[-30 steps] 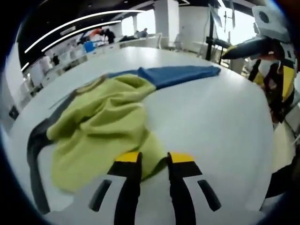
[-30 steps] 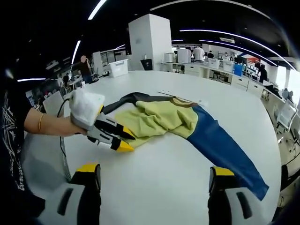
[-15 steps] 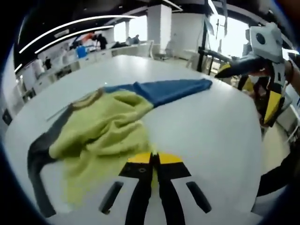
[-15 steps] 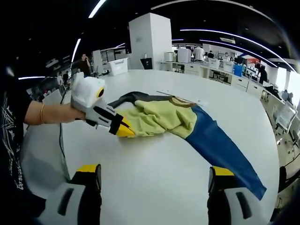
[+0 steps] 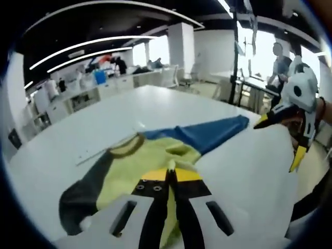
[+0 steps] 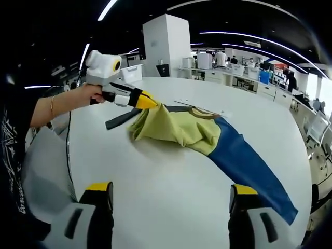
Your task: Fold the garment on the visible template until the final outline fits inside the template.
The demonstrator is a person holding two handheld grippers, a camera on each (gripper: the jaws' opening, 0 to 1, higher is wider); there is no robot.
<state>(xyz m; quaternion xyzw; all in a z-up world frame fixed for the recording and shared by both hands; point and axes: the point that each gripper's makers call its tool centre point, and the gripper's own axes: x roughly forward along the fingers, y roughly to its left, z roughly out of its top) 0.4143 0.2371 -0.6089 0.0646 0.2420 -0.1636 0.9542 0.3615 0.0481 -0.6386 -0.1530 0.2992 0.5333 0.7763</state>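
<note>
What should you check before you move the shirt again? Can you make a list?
1. Left gripper pinching the garment: ok, its fingers are shut on the yellow cloth and the hem is lifted off the table.
2. Right gripper free: ok, fingers wide open, holding nothing, above bare table.
3. Blue sleeve lying flat: ok, stretched out on the table.
4. Dark sleeve flat: not ok, it hangs under the lifted cloth.
5. Template outline visible: cannot tell, no marking shows on the white table.
6. Whole garment in sight: ok in the right gripper view.
</note>
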